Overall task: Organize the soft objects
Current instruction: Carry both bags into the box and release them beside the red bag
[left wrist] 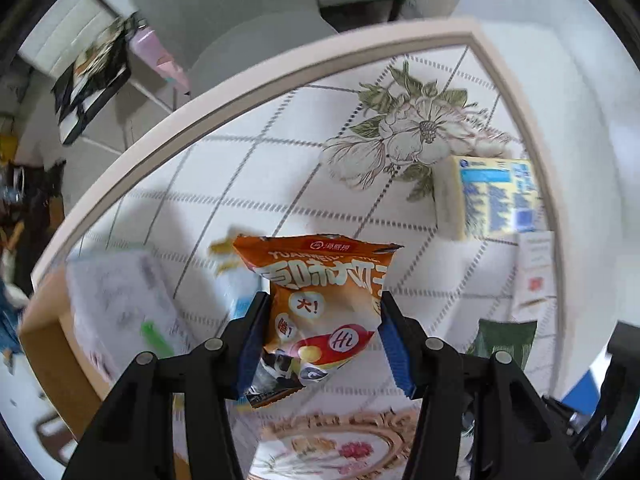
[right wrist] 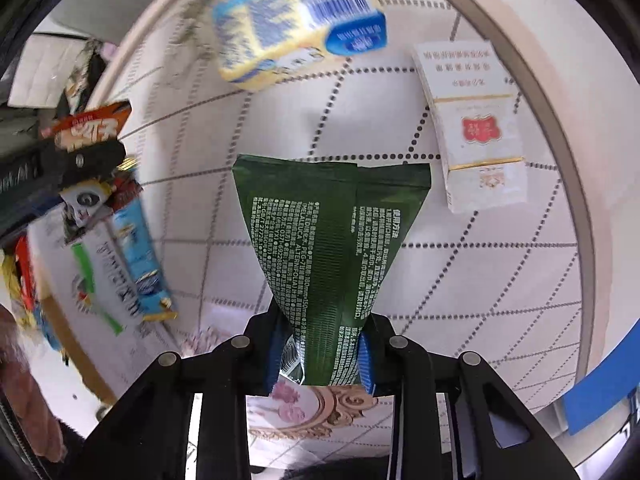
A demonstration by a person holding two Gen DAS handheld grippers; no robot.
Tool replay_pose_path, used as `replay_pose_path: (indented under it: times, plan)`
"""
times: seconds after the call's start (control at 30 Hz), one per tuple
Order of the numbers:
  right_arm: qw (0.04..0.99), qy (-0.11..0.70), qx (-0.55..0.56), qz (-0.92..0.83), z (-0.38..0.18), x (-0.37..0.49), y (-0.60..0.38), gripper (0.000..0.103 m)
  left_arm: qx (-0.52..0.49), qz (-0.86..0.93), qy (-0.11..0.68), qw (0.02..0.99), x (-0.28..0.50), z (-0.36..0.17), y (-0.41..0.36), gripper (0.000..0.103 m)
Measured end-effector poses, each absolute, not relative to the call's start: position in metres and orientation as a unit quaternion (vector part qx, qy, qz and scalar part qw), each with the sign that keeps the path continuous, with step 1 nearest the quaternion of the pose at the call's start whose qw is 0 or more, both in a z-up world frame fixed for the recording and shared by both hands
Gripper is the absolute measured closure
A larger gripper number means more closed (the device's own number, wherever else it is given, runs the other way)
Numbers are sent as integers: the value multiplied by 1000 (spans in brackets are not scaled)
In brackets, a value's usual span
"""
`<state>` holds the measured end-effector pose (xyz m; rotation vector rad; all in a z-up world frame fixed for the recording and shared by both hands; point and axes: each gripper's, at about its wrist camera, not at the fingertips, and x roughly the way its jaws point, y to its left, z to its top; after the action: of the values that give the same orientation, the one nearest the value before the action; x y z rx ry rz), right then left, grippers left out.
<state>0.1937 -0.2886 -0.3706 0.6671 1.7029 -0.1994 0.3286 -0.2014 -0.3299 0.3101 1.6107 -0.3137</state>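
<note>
1. Left gripper (left wrist: 324, 332) fingers pinch the orange snack bag (left wrist: 320, 312), lifted above the worktop (left wrist: 240, 184).
2. Right gripper (right wrist: 320, 350) fingers clamp the green pouch (right wrist: 328, 232); a yellow pack (right wrist: 296, 20) lies at 12 o'clock.

- Orange snack bag (left wrist: 320, 312): white Latin letters "YUANWEI" run under a small red logo; large white Chinese characters below; "大!" in a circle; "Hi" in a red roundel.
- Green pouch (right wrist: 328, 248): dense white Chinese small print with "MELALEUCA ALTERNIFOLIA" and "180mm×150mm".
- Yellow-and-blue pack (right wrist: 296, 20): barcode; text blurred.
- White carton (right wrist: 480, 128): red emblem; Chinese lines illegible.
</note>
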Motion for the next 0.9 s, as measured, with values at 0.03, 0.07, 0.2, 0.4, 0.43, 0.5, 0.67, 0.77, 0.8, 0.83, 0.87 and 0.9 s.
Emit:
replay_pose_path:
  times: [0.03,0.07,0.2,0.4,0.43,0.5,0.67,0.77,0.8,0.83,0.87,0.9]
  plan:
    - [612,734,285,-79,-363,192,-287,71,122,-143,711,678,320,-317,-191,52]
    - [620,729,281,-69,-352,189,-284,71,105,-146,707,684,312,-304,-181,52]
    - [651,711,261,-36,-306,188,-273,71,37,-150,695,702,278,-260,-134,52]
    - [688,689,226,27,-231,189,-230,71,-44,-131,664,735,233,-200,-49,52]
    - [693,686,218,42,-220,190,-215,71,-55,-125,658,741,229,-191,-33,52]
    - [698,683,207,63,-199,195,-205,71,-73,-112,647,751,222,-175,-4,52]
    - [703,681,167,119,-175,205,-130,71,-91,-68,619,777,216,-144,65,52]
    - [696,690,145,134,-178,213,-84,71,-97,-39,617,780,222,-145,103,52]
    - [694,694,137,135,-180,216,-71,71,-95,-29,620,778,228,-149,114,52]
    - [691,698,127,136,-185,220,-58,71,-93,-18,624,776,234,-156,126,52]
    - [686,705,116,134,-192,225,-42,71,-92,-10,629,772,240,-165,136,52]
    - [682,711,108,133,-198,229,-32,71,-91,-3,634,768,246,-173,144,52]
